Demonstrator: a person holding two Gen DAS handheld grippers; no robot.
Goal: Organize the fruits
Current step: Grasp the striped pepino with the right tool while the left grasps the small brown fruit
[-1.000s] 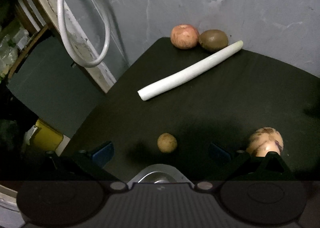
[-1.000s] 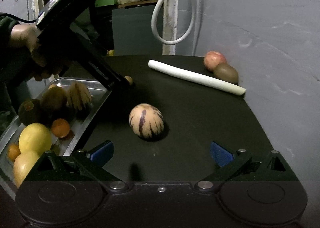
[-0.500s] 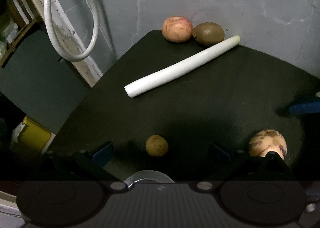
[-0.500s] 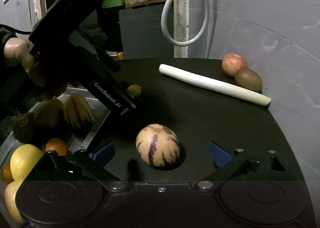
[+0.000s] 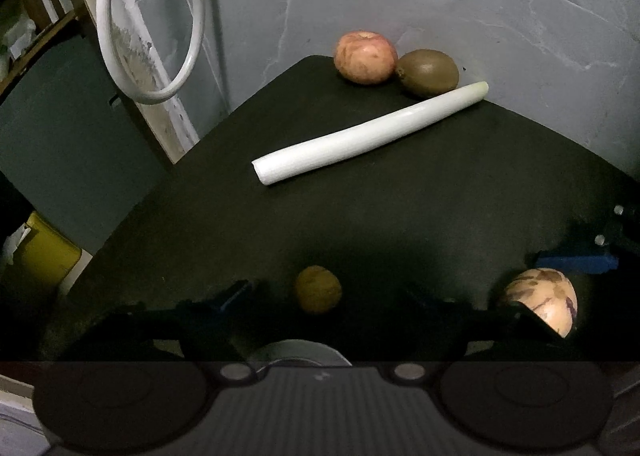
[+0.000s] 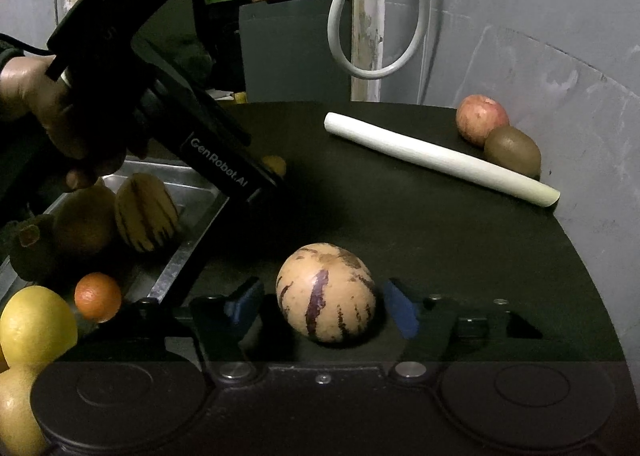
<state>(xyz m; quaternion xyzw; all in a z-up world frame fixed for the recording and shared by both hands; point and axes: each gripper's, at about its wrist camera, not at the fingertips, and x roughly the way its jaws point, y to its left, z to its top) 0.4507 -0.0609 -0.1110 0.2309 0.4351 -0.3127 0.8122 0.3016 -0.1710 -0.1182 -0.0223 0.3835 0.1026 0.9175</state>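
A cream, purple-striped melon (image 6: 326, 292) lies on the black round table (image 6: 440, 240). My right gripper (image 6: 322, 306) straddles it; the jaws are closing, and a thin gap shows at each blue pad. A small brown round fruit (image 5: 318, 294) lies between the fingers of my left gripper (image 5: 326, 294), whose jaws are also closing, with clear gaps on both sides. From the right wrist view, a hand holds the left gripper (image 6: 272, 171) over that fruit (image 6: 276, 164). The striped melon (image 5: 540, 300) and a blue pad of the right gripper (image 5: 572, 262) show at the lower right of the left wrist view.
A metal tray (image 6: 176, 256) at the table's left holds a lemon (image 6: 36, 328), an orange (image 6: 98, 296), a striped melon (image 6: 146, 211) and darker fruits. A white leek stalk (image 5: 372, 131), an apple (image 5: 365, 57) and a kiwi (image 5: 428, 73) lie by the grey wall.
Both grippers' jaws have narrowed. My right gripper moved forward and down until the striped melon sat between its pads. The left gripper tilted slightly over the small brown fruit.
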